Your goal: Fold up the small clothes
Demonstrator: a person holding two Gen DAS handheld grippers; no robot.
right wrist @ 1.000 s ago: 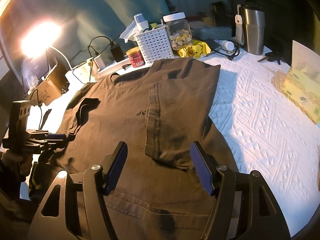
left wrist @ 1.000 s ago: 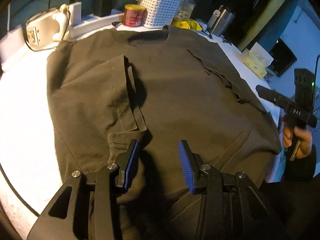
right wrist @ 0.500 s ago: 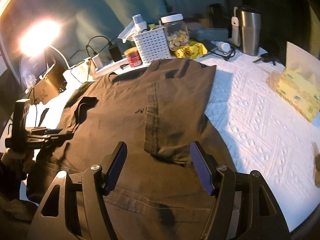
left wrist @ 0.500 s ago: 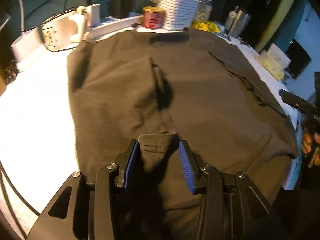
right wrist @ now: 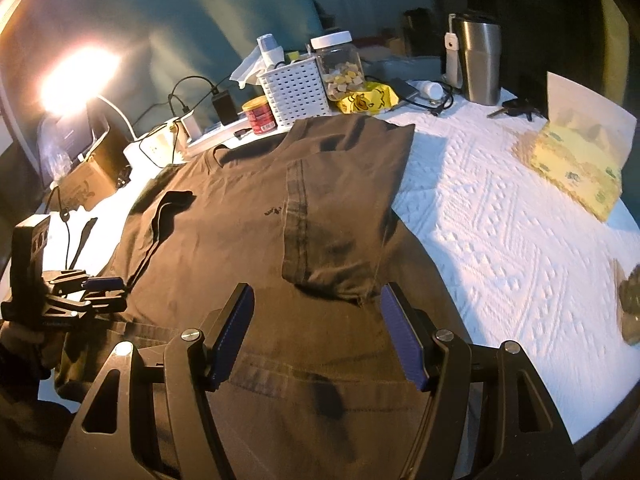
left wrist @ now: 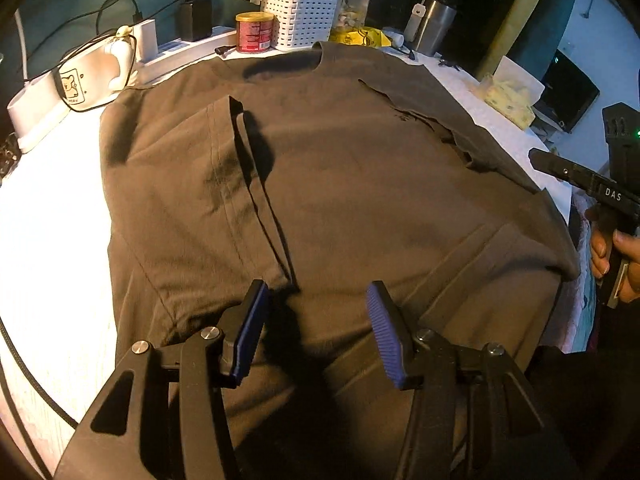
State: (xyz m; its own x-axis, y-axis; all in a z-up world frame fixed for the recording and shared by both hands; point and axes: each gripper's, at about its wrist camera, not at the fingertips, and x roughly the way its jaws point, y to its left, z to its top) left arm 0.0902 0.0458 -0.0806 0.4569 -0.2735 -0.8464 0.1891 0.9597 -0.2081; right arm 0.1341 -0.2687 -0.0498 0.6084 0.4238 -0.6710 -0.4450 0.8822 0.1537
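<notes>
On the white bedspread (right wrist: 500, 216) lies the brown T-shirt (left wrist: 340, 184), spread flat with its neck toward the clutter at the far edge. We see both sleeves folded inward over the body: one sleeve (left wrist: 208, 216) ends just ahead of the left gripper (left wrist: 316, 320), the other sleeve (right wrist: 336, 240) just ahead of the right gripper (right wrist: 318, 328).

Left gripper: we hold it above the shirt's lower part. Its jaws have just been opening and now stand moderately apart; nothing is clamped between the blue pads (left wrist: 252, 328), only the shirt lying beneath them.

Right gripper: its jaws stand wide, and the pads (right wrist: 400, 336) hang over the hem region without pressing on the cloth. In the left wrist view we see a hand (left wrist: 612, 256) gripping its handle at the right edge of the shirt.

Beyond the neck stand a white basket (right wrist: 296, 92), a red tin (right wrist: 260, 116), a clear jar (right wrist: 340, 68) and a steel tumbler (right wrist: 476, 60). A lamp (right wrist: 76, 80) glares at the far left.
</notes>
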